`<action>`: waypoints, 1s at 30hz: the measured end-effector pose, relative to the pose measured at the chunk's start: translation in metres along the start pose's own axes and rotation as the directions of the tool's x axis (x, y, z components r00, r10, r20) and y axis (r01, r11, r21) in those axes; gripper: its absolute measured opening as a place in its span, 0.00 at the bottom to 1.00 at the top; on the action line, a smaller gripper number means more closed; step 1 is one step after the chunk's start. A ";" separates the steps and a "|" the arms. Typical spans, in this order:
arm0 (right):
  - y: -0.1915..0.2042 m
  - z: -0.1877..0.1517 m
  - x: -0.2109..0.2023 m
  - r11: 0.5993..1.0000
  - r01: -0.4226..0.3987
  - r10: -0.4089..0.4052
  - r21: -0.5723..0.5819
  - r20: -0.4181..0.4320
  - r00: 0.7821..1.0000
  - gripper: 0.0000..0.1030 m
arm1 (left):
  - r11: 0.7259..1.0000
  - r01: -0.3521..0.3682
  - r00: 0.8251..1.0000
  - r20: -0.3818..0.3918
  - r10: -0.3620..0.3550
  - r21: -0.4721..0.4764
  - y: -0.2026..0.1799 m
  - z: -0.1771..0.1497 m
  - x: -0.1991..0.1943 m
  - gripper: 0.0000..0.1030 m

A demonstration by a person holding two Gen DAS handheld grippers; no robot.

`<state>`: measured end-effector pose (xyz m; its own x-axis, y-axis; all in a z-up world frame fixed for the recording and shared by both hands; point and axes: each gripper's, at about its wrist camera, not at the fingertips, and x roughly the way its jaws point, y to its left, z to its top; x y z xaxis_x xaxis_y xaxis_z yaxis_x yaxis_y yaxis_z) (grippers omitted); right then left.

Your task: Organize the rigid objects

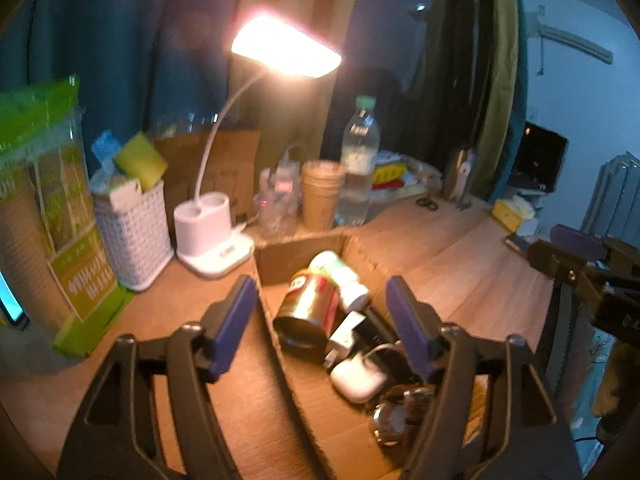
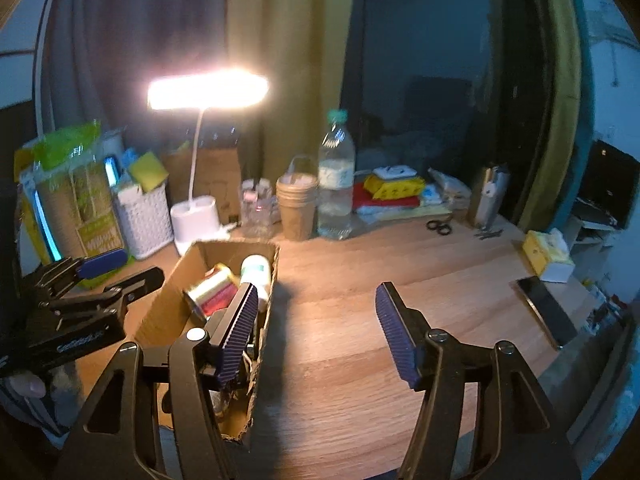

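An open cardboard box (image 1: 300,252) (image 2: 168,304) lies on the wooden table. It holds a red and gold can (image 1: 312,304) (image 2: 212,288) on its side, a white bottle (image 1: 340,276) (image 2: 256,270), a white earbud case (image 1: 358,376), a round metal piece (image 1: 396,420) and dark items. My left gripper (image 1: 320,292) (image 2: 128,268) hovers over the box, open, its blue pads apart with nothing pressed between them. My right gripper (image 2: 316,296) is open too, over bare table just right of the box, its left finger overlapping the box's right wall.
Along the back stand a lit desk lamp (image 1: 212,232), a white woven basket (image 1: 132,232), stacked paper cups (image 1: 320,196), a water bottle (image 1: 358,160) and a tall green package (image 1: 48,208). Scissors (image 2: 440,226), a tissue box (image 2: 548,256) and a phone (image 2: 548,312) lie at right.
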<state>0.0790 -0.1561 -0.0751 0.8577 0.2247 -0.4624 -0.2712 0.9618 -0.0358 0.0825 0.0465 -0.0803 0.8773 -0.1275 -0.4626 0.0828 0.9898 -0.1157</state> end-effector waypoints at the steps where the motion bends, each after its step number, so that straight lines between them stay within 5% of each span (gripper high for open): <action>1: -0.001 0.001 -0.004 1.000 0.005 -0.005 0.004 0.008 1.000 0.63 | 1.000 0.006 1.000 0.016 -0.006 0.014 -0.003 0.002 -0.005 0.69; 8: -0.001 0.003 -0.026 0.999 0.038 -0.038 -0.001 0.040 0.999 0.64 | 0.995 0.082 0.996 0.035 -0.084 0.048 -0.015 0.011 -0.025 0.71; 14: -0.003 0.005 -0.043 0.998 0.062 -0.062 0.000 0.072 0.995 0.64 | 0.995 0.069 0.995 0.067 -0.075 0.078 -0.019 0.017 -0.042 0.88; 23: -0.007 0.009 -0.071 0.996 0.073 -0.079 0.045 0.151 0.985 0.70 | 0.994 0.068 0.980 0.184 -0.082 0.083 -0.018 0.026 -0.074 0.96; 30: -0.006 0.008 -0.075 0.991 0.123 -0.131 0.059 0.158 0.979 0.71 | 0.997 0.052 0.981 0.184 -0.062 0.058 -0.013 0.030 -0.078 0.96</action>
<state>0.0199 -0.1771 -0.0333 0.9439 0.1188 -0.3082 -0.1377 0.9896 -0.0404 0.0270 0.0453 -0.0158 0.9425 -0.1750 -0.2847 0.1558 0.9838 -0.0888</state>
